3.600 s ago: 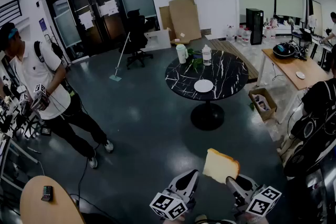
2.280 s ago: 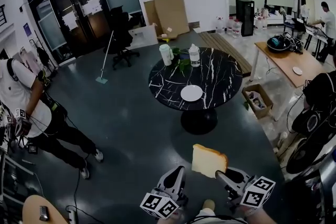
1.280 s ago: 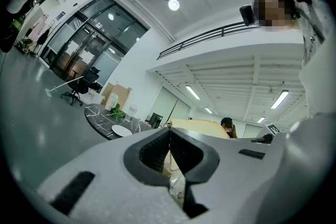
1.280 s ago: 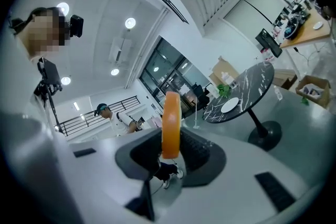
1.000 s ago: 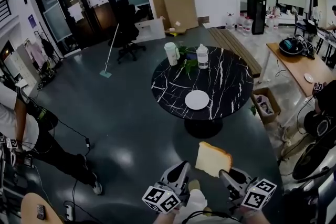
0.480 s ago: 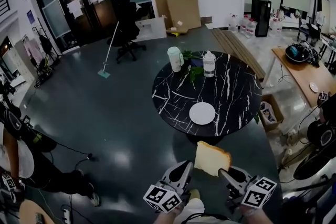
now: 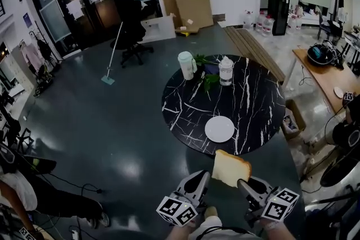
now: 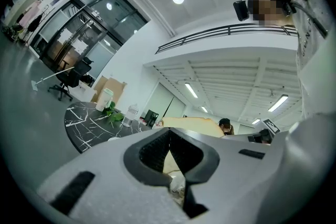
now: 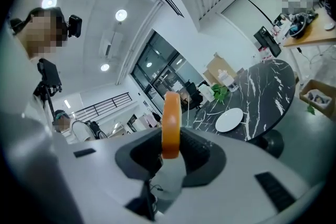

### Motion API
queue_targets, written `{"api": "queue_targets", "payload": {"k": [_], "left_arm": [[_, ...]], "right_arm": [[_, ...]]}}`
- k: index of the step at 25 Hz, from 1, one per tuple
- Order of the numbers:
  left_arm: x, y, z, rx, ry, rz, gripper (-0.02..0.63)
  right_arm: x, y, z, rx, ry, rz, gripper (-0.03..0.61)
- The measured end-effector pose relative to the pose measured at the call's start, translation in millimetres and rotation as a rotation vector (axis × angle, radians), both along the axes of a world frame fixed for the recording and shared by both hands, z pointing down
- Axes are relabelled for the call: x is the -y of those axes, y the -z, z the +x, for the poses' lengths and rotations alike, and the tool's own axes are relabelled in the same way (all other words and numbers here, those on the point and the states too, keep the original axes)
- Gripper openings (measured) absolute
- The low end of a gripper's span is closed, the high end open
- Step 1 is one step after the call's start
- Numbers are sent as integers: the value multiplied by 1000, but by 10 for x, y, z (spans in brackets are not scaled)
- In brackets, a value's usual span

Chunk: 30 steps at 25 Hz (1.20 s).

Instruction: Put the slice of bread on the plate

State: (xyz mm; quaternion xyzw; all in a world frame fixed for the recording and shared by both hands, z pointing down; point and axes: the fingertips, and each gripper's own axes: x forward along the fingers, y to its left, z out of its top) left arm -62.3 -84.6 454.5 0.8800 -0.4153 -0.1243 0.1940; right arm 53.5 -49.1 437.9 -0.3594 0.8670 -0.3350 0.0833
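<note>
A slice of bread (image 7: 231, 168) with an orange-brown crust stands on edge in my right gripper (image 7: 243, 184), which is shut on its lower edge. The right gripper view shows the bread (image 9: 171, 123) upright between the pads of that gripper (image 9: 170, 140). My left gripper (image 7: 203, 176) hangs beside it on the left, shut and holding nothing; in the left gripper view its jaws (image 8: 169, 136) meet, with the bread (image 8: 191, 124) behind them. The white plate (image 7: 219, 128) lies bare on the near side of the round black marble table (image 7: 185, 109), just beyond the bread. The plate (image 9: 229, 119) also shows in the right gripper view.
On the table's far side stand a pale cup (image 7: 186, 64), a clear bottle (image 7: 226, 71) and a green plant (image 7: 208, 78). A cardboard box (image 7: 292, 121) sits on the floor to the right, near a wooden desk (image 7: 329, 73). A person (image 7: 22, 194) crouches at lower left.
Both grippers with the bread have come closer to the marble table; the plate now lies just beyond the slice. The right gripper's hold on the bread is unchanged.
</note>
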Motion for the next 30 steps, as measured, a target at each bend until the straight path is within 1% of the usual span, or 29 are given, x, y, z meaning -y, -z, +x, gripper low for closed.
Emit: {"api": "queue_targets", "payload": {"k": [5,8,15,19,22,25,30], "left_arm": [[230,-112,21,9,-27,-7,8],[356,-113,102,-1,-48,-2,8],[507,-217,276,-13,-90,-27,8],[691,-365,218,-20,-61,-67,8],[831,-393,153,-6,-32,-78,8],[1006,-393,141,23,-26,-74,8],[1392,-475,96,38,0,-79,8]], "right_arm": [[182,-20,100,-5,-44,-3,89],[273,-32,160,-6,-72,-8,89],[483,-127,210,-4,-85,-35,89],[732,-211,184,-2,-62,-53,89],[939,-310,142,6,-28,-83,89],[1183,-404,107,-10,10,-99,89],[1583,-560,48,11,0,-139,89]]}}
